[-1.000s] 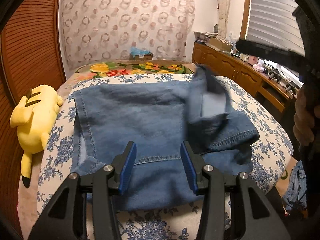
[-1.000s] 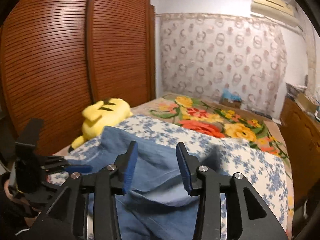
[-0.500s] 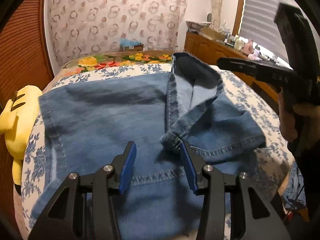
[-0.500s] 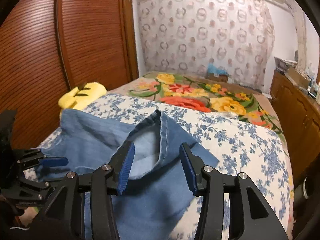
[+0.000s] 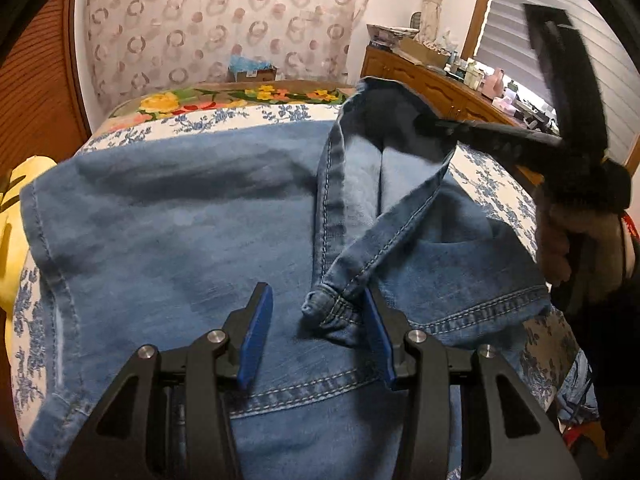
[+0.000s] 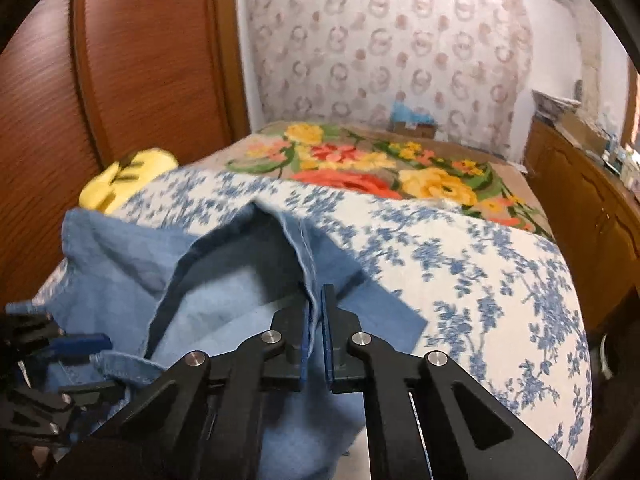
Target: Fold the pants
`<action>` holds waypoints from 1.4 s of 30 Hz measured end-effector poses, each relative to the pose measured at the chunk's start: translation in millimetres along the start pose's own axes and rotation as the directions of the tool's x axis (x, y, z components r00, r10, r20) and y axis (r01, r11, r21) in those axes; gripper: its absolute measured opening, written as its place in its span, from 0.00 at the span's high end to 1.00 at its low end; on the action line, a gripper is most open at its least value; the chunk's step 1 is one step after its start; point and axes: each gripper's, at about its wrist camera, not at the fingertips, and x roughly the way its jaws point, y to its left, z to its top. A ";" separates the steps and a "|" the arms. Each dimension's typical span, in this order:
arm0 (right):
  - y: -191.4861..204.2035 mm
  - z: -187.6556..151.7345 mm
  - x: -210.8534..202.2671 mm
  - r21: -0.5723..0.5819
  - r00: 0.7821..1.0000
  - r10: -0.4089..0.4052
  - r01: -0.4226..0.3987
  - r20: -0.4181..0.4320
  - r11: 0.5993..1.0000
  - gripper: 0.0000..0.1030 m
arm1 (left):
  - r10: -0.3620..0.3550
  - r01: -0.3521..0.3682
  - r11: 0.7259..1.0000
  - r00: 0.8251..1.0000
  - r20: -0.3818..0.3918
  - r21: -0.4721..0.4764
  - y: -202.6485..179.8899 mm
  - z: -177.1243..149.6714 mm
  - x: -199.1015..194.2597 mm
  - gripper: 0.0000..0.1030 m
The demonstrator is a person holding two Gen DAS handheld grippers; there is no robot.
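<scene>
Blue denim pants [image 5: 180, 240] lie spread on the bed, with one leg end folded back over the right side [image 5: 380, 184]. My left gripper [image 5: 316, 320] is open just above the pants, its right finger beside the folded hem corner [image 5: 328, 308]. My right gripper [image 6: 316, 320] is shut on the seamed edge of the folded leg [image 6: 298, 248] and holds it lifted. It also shows in the left wrist view [image 5: 424, 122], reaching in from the right. The left gripper also shows at the lower left of the right wrist view [image 6: 80, 342].
The bed carries a white and blue floral sheet [image 6: 480, 256] and a bright flowered blanket [image 6: 360, 168] at the far end. A yellow plush toy [image 6: 128, 176] lies at the left edge by the wooden wardrobe [image 6: 140, 60]. A wooden dresser [image 5: 436, 84] stands on the right.
My right gripper has closed on the edge of the folded leg and lifted it. My left gripper has come lower and closer to the hem corner, staying open.
</scene>
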 end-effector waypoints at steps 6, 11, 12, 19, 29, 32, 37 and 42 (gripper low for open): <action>-7.6 8.0 -15.0 0.030 0.998 0.017 -0.018 0.056 0.999 0.98 | -0.016 0.016 1.000 0.999 0.046 0.005 -5.3 1.9 -3.2 0.56; -5.4 14.5 -24.2 0.020 0.995 0.028 -0.030 0.093 0.999 0.99 | -0.053 0.052 0.999 0.996 0.075 0.010 -7.9 -0.4 -11.4 0.85; -4.2 14.5 -25.9 0.017 0.995 0.030 -0.032 0.098 0.999 0.99 | -0.051 0.050 0.999 0.995 0.086 0.012 -8.8 -1.1 -16.3 0.86; 21.9 43.7 -57.5 -0.042 0.978 0.080 -0.074 0.193 0.996 1.00 | -0.070 0.061 0.997 0.973 0.222 0.048 -16.4 0.2 -90.8 0.88; 98.3 102.8 -74.6 -0.206 0.959 0.169 -0.122 0.226 0.971 1.00 | -0.010 0.002 1.000 0.953 0.303 0.028 9.1 -8.6 -151.8 0.88; 121.2 109.8 -63.7 -0.239 0.960 0.195 -0.145 0.203 0.960 1.00 | 0.010 -0.010 1.000 0.953 0.303 -0.001 24.9 -15.0 -158.2 0.88; 165.5 109.9 -35.0 -0.288 0.960 0.244 -0.196 0.141 0.937 1.00 | 0.040 -0.029 0.999 0.961 0.273 -0.044 44.2 -36.5 -152.7 0.88; 202.3 96.7 -3.4 -0.339 0.965 0.252 -0.213 0.074 0.917 1.00 | 0.052 -0.030 0.995 0.970 0.238 -0.096 61.3 -51.6 -140.3 0.88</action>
